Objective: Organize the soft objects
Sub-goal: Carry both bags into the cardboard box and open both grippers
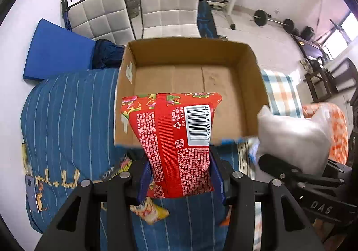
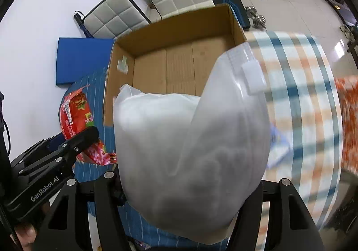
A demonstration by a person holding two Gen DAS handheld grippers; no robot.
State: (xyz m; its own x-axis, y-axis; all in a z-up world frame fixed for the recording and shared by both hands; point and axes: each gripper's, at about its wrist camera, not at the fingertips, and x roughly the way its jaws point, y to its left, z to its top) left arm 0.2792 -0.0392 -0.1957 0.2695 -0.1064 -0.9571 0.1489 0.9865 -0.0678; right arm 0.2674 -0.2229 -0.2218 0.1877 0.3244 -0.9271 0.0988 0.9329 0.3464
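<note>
Each of the 2 wrist cameras looked steeply down along its own fingers, close behind them. Both shared the cardboard box (image 1: 190,76) (image 2: 179,49) ahead, and each caught the other gripper beside it.

A bed (image 1: 67,116) under a blue striped cover carries an open cardboard box (image 1: 190,56), whose floor is bare. Left of the box, a blue cushion (image 1: 56,54) and a dark blue knitted cloth (image 1: 107,54) lie at the bed's far edge. Right of the box lies a checked cloth (image 2: 302,94); nearer than it, a yellow snack packet (image 1: 152,213) rests on the cover.
</note>
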